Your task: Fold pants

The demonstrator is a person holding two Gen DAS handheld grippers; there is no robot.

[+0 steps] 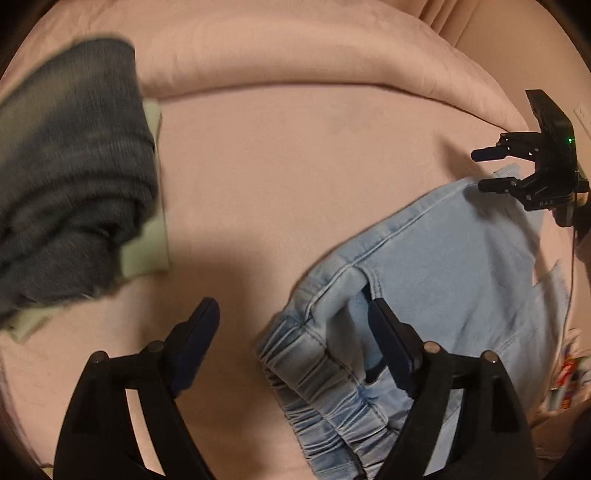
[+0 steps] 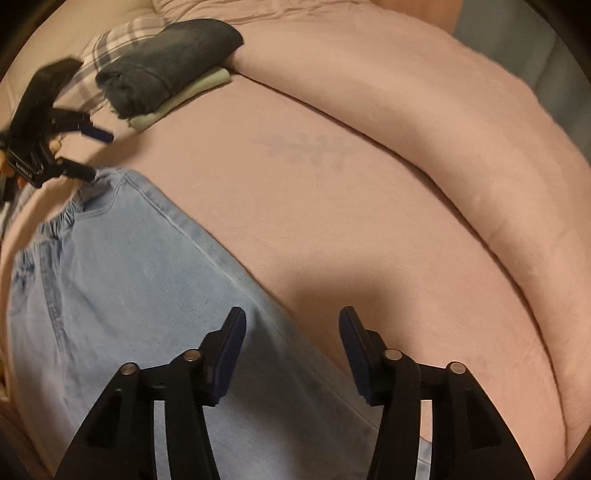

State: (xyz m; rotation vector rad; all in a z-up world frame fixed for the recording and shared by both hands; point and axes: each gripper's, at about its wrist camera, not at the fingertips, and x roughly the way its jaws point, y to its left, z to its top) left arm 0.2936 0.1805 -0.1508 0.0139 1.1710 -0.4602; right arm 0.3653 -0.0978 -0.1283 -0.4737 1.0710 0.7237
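A bed covered by a pale pink sheet (image 2: 332, 206) fills both views, with a thick roll of pink duvet (image 2: 461, 122) curving along its far side. Near the far left corner, a finished pile is seen: a dark grey folded garment (image 2: 166, 62) stacked on a pale green folded one (image 2: 192, 94), with a plaid cloth (image 2: 122, 33) behind them.

The light blue jeans (image 1: 461, 258) are laid flat on the sheet nearer the cameras. The elastic waistband (image 1: 325, 391) is bunched at one end, and a pocket opening is shown beside it. In the right wrist view, one long outer seam is seen running straight across the sheet.

The left gripper (image 1: 291, 321) is held over the waistband end with its jaws spread wide; one finger hangs above the pocket area, the other above bare sheet, and no cloth is pinched. The right gripper (image 2: 291, 332) is held over the long seamed edge with its jaws partly spread, straddling the edge of the denim, and nothing is clamped.

The jeans appear already doubled leg over leg, though this cannot be confirmed, since their far end is out of frame. No crosswise fold is visible yet. The shortening folds and the move to the pile are judged to remain.
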